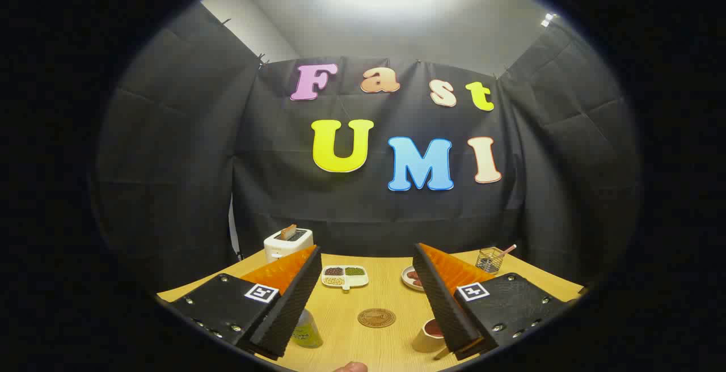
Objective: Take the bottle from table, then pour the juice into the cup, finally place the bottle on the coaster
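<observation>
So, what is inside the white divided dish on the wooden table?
The white divided dish holds dark, green and pale small pieces, one kind per compartment. The open gripper covers none; what they are is too small to tell.

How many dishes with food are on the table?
2. The divided tray lies beyond the open gripper, between its fingers; the small plate lies to the tray's right, partly hidden behind one finger. More may be hidden.

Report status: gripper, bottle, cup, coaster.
Gripper open, holding nothing. Bottle on table beside left finger. Cup by right finger. Coaster bare between them, path clear.
</observation>
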Demonstrator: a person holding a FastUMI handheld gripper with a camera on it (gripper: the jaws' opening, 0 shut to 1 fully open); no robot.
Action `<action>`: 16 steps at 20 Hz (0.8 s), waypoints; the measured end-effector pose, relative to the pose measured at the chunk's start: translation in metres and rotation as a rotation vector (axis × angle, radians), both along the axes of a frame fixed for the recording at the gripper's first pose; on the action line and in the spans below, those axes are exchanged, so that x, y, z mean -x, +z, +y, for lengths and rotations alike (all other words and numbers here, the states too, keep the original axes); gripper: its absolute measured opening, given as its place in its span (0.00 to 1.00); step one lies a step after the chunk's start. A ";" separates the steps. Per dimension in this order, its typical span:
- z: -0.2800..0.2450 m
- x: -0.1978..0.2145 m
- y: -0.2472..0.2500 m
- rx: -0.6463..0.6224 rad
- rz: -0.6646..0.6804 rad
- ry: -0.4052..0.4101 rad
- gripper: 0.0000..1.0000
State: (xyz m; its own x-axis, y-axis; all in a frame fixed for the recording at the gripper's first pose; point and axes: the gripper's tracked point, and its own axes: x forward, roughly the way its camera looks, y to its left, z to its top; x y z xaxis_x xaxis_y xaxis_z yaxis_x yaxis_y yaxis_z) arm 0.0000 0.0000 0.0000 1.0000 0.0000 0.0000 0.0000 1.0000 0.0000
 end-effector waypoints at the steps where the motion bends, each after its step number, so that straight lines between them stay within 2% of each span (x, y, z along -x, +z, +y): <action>1: 0.001 0.000 0.001 0.000 -0.004 0.001 0.99; 16: 0.008 -0.001 0.000 -0.023 -0.012 -0.019 0.99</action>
